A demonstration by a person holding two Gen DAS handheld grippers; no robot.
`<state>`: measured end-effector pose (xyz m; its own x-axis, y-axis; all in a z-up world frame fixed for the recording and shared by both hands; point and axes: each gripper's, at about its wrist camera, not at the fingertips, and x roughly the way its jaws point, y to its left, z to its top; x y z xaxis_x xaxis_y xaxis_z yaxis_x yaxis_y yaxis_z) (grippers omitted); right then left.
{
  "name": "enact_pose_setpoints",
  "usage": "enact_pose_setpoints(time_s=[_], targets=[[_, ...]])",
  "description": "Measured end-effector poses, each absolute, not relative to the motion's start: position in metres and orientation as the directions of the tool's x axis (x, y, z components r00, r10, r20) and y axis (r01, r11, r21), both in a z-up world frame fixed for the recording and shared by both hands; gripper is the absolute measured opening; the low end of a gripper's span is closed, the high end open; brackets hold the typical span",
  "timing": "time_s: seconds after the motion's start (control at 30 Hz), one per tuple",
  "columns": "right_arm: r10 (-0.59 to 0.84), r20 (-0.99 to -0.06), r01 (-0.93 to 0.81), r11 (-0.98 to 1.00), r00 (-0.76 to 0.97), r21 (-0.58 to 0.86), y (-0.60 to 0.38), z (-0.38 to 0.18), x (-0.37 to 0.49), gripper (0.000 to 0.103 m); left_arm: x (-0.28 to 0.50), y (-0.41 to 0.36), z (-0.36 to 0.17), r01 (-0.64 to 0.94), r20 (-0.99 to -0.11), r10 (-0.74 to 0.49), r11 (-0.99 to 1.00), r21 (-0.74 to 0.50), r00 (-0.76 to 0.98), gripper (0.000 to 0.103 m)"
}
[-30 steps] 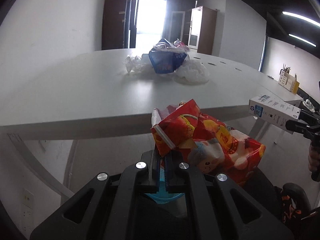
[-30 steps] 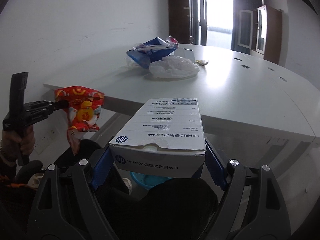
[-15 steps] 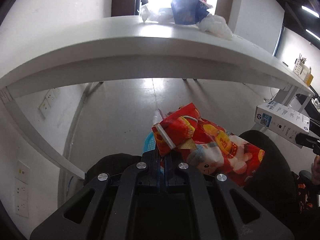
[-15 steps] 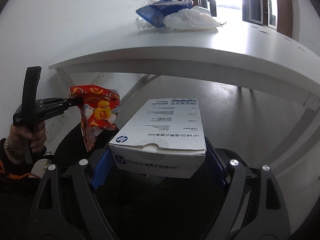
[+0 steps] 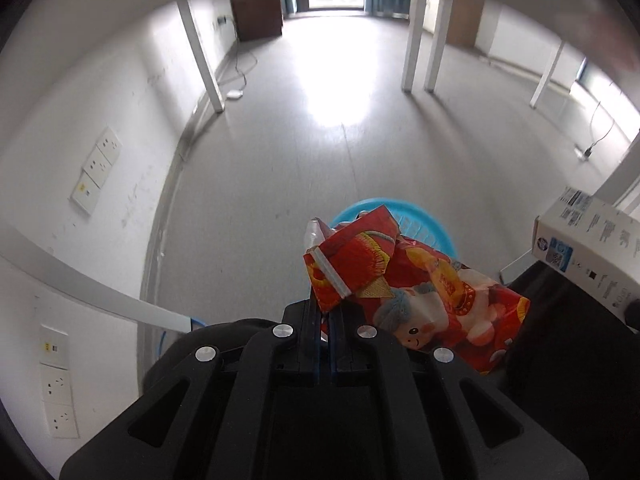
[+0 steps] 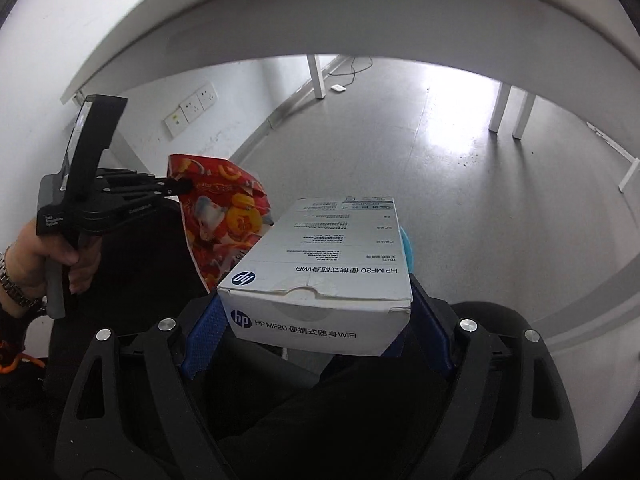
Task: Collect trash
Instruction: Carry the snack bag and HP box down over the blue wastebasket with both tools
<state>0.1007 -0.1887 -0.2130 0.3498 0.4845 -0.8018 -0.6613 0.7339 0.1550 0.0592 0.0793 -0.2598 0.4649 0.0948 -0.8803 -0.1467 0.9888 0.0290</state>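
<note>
My left gripper (image 5: 325, 312) is shut on a crumpled red snack bag (image 5: 416, 292) and holds it over a blue bin (image 5: 430, 226) on the floor. My right gripper (image 6: 316, 308) is shut on a white HP box (image 6: 328, 264), held beside the bag. The box also shows at the right edge of the left wrist view (image 5: 588, 248). The left gripper (image 6: 176, 186) and the red bag (image 6: 220, 216) show in the right wrist view, left of the box. A sliver of the blue bin (image 6: 407, 248) peeks out behind the box.
Both views look down under the white table (image 6: 360, 16). White table legs (image 5: 414, 28) stand on the grey floor (image 5: 280, 140). Wall sockets (image 5: 98, 168) sit on the left wall. A dark chair or clothing (image 5: 576, 344) fills the lower right.
Both grippers have dropped below the table edge and tilted down toward the floor, still holding the bag and the box. The blue bin has come into view under the bag.
</note>
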Motion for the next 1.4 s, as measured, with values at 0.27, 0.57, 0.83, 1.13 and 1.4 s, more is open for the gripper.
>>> enact_pose_setpoints(time_s=[0.27, 0.57, 0.83, 1.13, 1.4], targets=[[0.469, -0.847, -0.616, 0.752, 0.25, 0.235, -0.171, -0.246, 0.145, 0.078, 0.105, 0.08, -0.291, -0.184, -0.94, 0.099, 0.982, 0.04, 0.327, 0.002], [0.336, -0.913, -0.581, 0.8, 0.232, 0.147, -0.142, -0.275, 0.159, 0.078, 0.145, 0.07, -0.323, -0.167, -0.945, 0.164, 0.979, 0.121, 0.282, 0.002], [0.288, -0.943, -0.565, 0.812, 0.168, 0.147, -0.115, -0.308, 0.185, 0.078, 0.176, 0.068, -0.352, -0.162, -0.957, 0.187, 0.975, 0.153, 0.223, 0.002], [0.259, -0.961, -0.48, 0.858, 0.097, 0.183, -0.099, -0.356, 0.233, 0.078, 0.211, 0.078, -0.401, -0.192, -0.982, 0.16, 0.972, 0.139, 0.099, 0.002], [0.277, -0.961, -0.42, 0.874, 0.017, 0.245, -0.098, -0.385, 0.25, 0.078, 0.224, 0.077, -0.438, -0.208, -0.99, 0.142, 0.968, 0.138, 0.006, 0.002]])
